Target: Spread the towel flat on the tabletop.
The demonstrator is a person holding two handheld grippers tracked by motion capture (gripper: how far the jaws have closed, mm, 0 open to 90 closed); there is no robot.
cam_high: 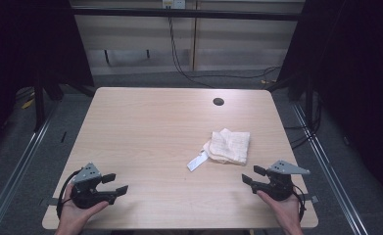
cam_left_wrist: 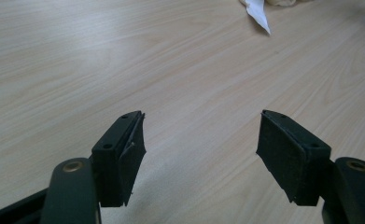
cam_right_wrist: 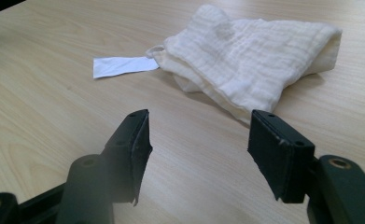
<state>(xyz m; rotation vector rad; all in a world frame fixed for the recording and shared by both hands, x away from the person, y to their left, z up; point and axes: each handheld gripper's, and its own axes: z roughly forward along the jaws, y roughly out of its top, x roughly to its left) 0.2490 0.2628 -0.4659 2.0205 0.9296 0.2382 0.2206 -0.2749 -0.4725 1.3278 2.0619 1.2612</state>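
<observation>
A folded cream-white cloth (cam_high: pixel 229 145) lies on the right half of the wooden table (cam_high: pixel 145 127), with a white label (cam_high: pixel 197 161) sticking out at its near left corner. My right gripper (cam_high: pixel 253 175) rests at the table's near right, a short way in front of the cloth (cam_right_wrist: pixel 245 56), open with nothing between its jaws (cam_right_wrist: pixel 199 149). The label (cam_right_wrist: pixel 124 66) lies flat to the cloth's left there. My left gripper (cam_high: pixel 115 183) sits at the near left, open and empty (cam_left_wrist: pixel 201 154), far from the cloth. The label's tip (cam_left_wrist: pixel 259 11) shows at the top of the left gripper view.
A round cable hole (cam_high: pixel 218 102) is set in the table near its far edge. Black cables (cam_high: pixel 189 73) run over the grey floor behind the table. Dark frame posts (cam_high: pixel 39 98) stand to both sides.
</observation>
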